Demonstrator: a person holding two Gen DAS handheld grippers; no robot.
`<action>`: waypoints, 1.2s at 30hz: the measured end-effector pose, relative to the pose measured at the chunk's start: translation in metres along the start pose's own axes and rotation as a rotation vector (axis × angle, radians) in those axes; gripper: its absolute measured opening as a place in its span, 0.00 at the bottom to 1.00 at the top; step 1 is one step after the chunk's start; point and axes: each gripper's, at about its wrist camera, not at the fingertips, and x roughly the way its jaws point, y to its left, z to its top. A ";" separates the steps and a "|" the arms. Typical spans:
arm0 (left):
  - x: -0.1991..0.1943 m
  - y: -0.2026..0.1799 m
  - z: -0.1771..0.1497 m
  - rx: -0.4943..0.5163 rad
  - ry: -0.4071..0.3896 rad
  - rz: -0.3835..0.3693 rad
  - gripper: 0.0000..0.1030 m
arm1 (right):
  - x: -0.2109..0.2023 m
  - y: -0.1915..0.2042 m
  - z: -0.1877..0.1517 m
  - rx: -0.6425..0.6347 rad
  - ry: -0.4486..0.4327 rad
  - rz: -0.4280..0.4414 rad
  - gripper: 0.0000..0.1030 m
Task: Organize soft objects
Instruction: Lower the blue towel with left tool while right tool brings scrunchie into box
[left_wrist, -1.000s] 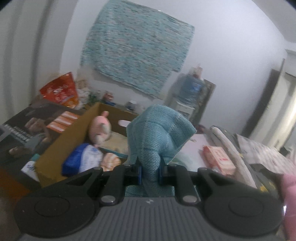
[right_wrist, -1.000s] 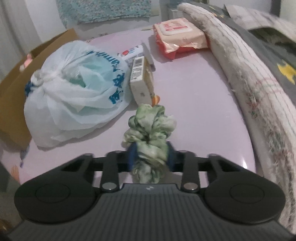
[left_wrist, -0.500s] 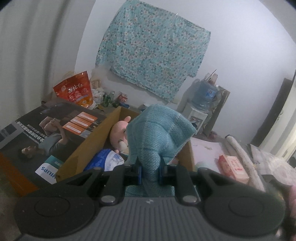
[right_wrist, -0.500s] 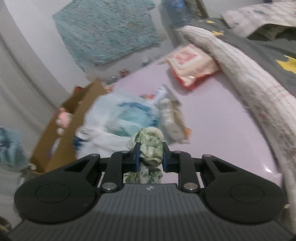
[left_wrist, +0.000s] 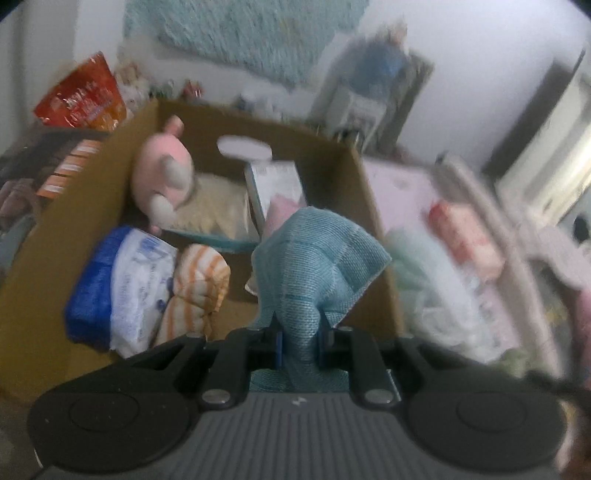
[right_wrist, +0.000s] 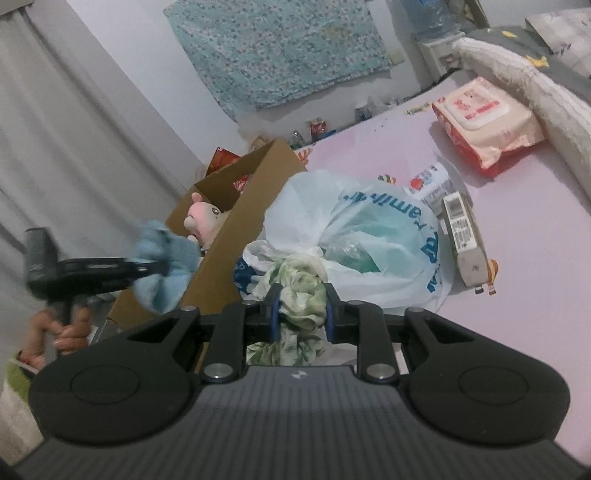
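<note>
Behind everything, a white wall is seen with a patterned teal cloth (right_wrist: 280, 51) hung on it, and a grey curtain (right_wrist: 74, 147) closes the left side in the right wrist view. On the left a brown box (left_wrist: 354, 206) stands open at the top, its right wall just beside the pink surface (right_wrist: 535, 229). Inside the box some bare floor is left at the near right corner; the rest is filled by a pink plush (left_wrist: 162, 177), a blue-and-white pack (left_wrist: 118, 288), an orange-striped cloth (left_wrist: 199, 291) and a cream pad (left_wrist: 214, 206). On the pink surface, a white bag (right_wrist: 369, 240) lies against the box wall, a small carton (right_wrist: 463, 236) is just beside it, and a wipes pack (right_wrist: 484, 122) lies further back, near a rolled blanket (right_wrist: 524, 85) at the right edge. Open pink surface is left on the near right.

A blue towel (left_wrist: 314, 273), of coarse weave and crumpled, is clamped in the left gripper (left_wrist: 298, 341); it stands up from the jaws and hangs above the box, over its near right corner. In the right wrist view the left hand (right_wrist: 59, 328) is seen on the handle, blurred. A green-and-white scrunchie (right_wrist: 299, 291), ruffled, is pinched firmly in the right gripper (right_wrist: 301, 314), bulging above and below the jaws, and is held in front of the white bag.
</note>
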 end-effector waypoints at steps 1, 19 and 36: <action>0.013 -0.002 0.003 0.033 0.025 0.038 0.16 | 0.000 -0.002 0.001 0.006 0.002 -0.003 0.22; 0.069 0.007 0.021 0.224 0.169 0.196 0.39 | 0.092 0.130 0.083 -0.478 0.093 0.152 0.22; 0.066 0.033 0.026 0.115 0.195 0.092 0.45 | 0.230 0.205 0.031 -1.064 0.383 -0.002 0.47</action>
